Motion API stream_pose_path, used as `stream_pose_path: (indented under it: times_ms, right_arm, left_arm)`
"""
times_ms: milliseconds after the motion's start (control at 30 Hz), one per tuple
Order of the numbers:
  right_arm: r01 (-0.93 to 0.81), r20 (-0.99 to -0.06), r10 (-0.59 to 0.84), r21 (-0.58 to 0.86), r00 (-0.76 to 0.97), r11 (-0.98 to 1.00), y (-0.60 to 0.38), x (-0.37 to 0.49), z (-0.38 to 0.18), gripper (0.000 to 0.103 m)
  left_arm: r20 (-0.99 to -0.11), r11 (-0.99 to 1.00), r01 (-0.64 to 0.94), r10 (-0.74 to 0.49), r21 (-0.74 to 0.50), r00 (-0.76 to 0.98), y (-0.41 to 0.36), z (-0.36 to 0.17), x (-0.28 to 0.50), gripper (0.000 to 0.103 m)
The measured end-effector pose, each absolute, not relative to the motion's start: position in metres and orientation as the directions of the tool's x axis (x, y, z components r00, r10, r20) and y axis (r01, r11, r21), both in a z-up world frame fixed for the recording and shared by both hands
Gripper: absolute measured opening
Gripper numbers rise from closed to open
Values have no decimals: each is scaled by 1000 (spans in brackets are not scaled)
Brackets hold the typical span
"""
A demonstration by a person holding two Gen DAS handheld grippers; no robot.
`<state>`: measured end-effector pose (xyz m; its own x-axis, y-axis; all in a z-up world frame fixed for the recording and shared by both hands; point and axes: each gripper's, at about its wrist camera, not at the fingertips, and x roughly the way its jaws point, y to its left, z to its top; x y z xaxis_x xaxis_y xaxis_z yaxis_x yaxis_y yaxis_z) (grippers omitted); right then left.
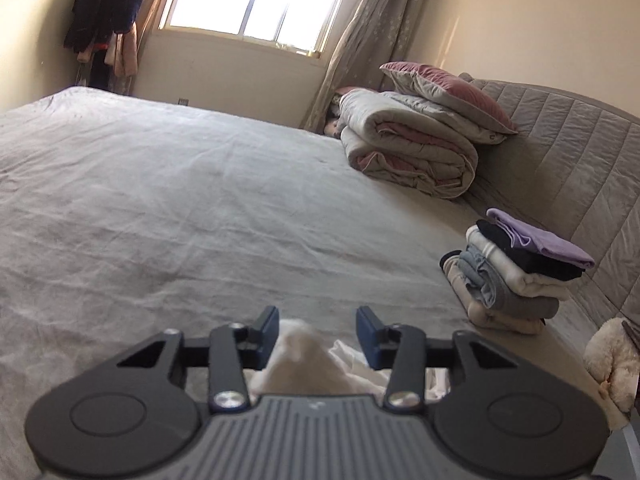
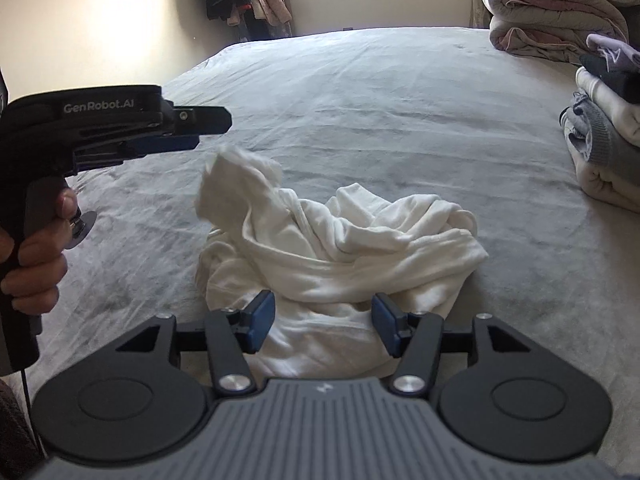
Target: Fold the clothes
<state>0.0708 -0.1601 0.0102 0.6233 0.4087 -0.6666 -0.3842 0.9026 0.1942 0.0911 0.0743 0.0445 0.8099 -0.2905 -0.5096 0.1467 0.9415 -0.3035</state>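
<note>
My left claw [image 1: 317, 330] has its 2 blue pads spread apart, and nothing is caught between them. In its own view a blurred peak of the white garment [image 1: 298, 364] rises in the gap, just below the pads, but I cannot tell whether the cloth touches either pad. From the right wrist view I see that same left claw [image 2: 208, 128] from the side, hanging just above the raised tip of the garment [image 2: 332, 248], held by a hand [image 2: 34, 256] on the grip. From that side I cannot read its opening.

My right claw [image 2: 323, 324] is also apart, pads wide, with the near edge of the garment lying between and beneath them. The pads do not pinch the cloth.

The garment is a crumpled white heap on the bed [image 2: 360, 100], near the bed's front edge, with 1 twisted flap standing up on its left side and the rest bunched in loose folds to the right of that flap. It is unfolded.

To the right of the garment, well apart from it, a stack of folded clothes [image 1: 516, 268] sits on the bed against the quilted headboard [image 1: 580, 152], with a lilac piece on top and a dark 1 under it. Further back from the garment along the same headboard lies a rolled duvet [image 1: 408, 148] with a pink pillow [image 1: 444, 88] on it. A cream plush thing [image 1: 612, 364] shows right of the stack, at the view's edge.
</note>
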Motion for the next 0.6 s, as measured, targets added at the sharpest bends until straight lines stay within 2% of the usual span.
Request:
stream_pose_path:
  times_ms: [67,167,267,367,500,533,600]
  right_arm:
    - [-382,-666,394,174,633,908,-160,72,9,58]
    - [-389,-659,382,145,647,910,-158,77,9,60]
    - [-422,-647,380,99,661,901,-149,78,8,61]
    - [-468,-635,388,46,668,882,-138,79,5,62]
    - [-502,-622,381,-23,684,864,-129,80,-3,62]
    - [-501,-618,374,-38,692,865,-129,80,-6,62]
    - [-490,-617,357,-52,701,870,-131,83,-10,50]
  left_arm:
    - [-562,942,132,-292,-308,774,78,41,89,53]
    - [-647,945,82,-279,-318,710,87,31,86,55]
    - [-696,910,28,-335,-413,635,98,15,86,55]
    - [-712,864,-15,-404,-503,574,106,0,87,54]
    - [-721,833,-56,-441,-551,535,102,-18,90,53]
    - [-722,828,-67,-443,-557,532,101,-22,91,49]
    - [-722,821,-79,-445,-565,530,96,-27,93,39]
